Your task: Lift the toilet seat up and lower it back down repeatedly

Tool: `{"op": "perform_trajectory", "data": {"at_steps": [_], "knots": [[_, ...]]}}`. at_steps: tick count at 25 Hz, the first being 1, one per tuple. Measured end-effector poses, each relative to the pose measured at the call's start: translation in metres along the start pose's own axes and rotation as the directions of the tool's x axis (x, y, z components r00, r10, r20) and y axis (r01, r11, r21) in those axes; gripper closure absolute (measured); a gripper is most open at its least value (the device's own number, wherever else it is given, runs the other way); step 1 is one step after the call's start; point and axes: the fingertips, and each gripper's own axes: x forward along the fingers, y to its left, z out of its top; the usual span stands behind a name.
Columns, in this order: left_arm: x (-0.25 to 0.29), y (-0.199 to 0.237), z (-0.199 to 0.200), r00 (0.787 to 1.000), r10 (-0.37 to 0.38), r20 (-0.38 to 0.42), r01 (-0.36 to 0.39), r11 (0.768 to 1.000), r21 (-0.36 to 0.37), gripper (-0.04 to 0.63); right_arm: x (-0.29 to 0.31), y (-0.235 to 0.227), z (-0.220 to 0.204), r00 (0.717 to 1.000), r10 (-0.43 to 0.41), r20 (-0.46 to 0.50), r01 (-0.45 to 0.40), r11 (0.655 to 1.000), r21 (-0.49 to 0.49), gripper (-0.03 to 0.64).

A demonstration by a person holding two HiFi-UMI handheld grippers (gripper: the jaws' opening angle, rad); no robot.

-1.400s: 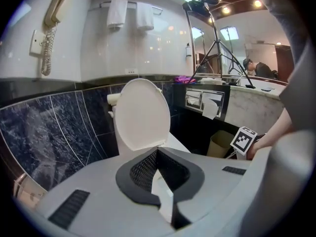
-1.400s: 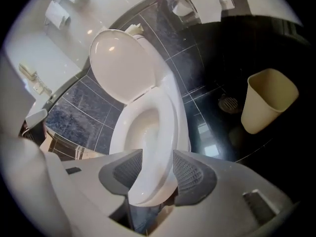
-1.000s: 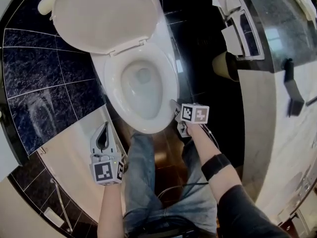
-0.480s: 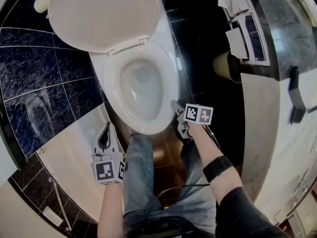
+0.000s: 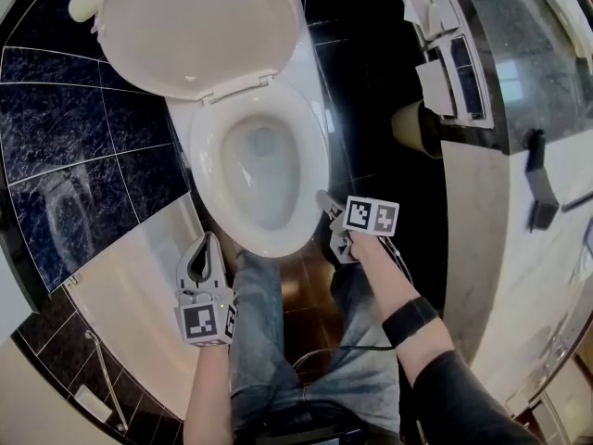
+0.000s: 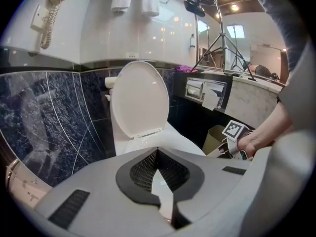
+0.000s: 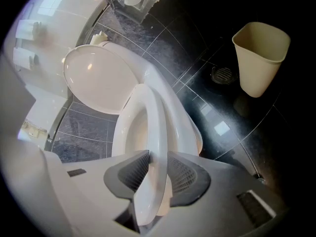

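You had open dark floor to the right of the toilet seat, as far as the bin near the worktop. On the left the tiled wall stood close. The raised lid closed off the back, and your own legs crowded the front of the bowl

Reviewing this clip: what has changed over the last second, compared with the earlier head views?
The right gripper has just been closing its jaws on the front right rim of the seat, which sits between them now. Otherwise little changed: the lid stays up, and the left gripper stays shut and empty beside the bowl.
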Motion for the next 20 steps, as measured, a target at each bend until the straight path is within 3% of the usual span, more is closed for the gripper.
{"op": "perform_trajectory", "data": {"at_steps": [6,12,16,20], "knots": [[-0.029,-0.019,0.005,0.998,-0.018,-0.066,0.014,0.998,-0.06,0.595,-0.032,0.035,0.012,0.999,0.013,-0.029,-0.013,1.0,0.006,0.492],[-0.062,-0.032,-0.05,0.977,-0.066,-0.205,0.063,0.998,-0.019,0.595,-0.06,0.072,0.029,0.998,0.025,-0.065,-0.023,0.999,0.032,0.495],[-0.062,-0.042,-0.081,0.954,-0.105,-0.282,0.079,0.992,-0.103,0.595,-0.073,0.094,0.043,0.997,0.038,-0.072,-0.036,0.999,0.03,0.495],[-0.042,-0.053,-0.075,0.949,-0.15,-0.276,0.111,0.982,-0.151,0.595,-0.08,0.108,0.05,0.997,0.039,-0.073,-0.037,0.999,0.034,0.494]]}}
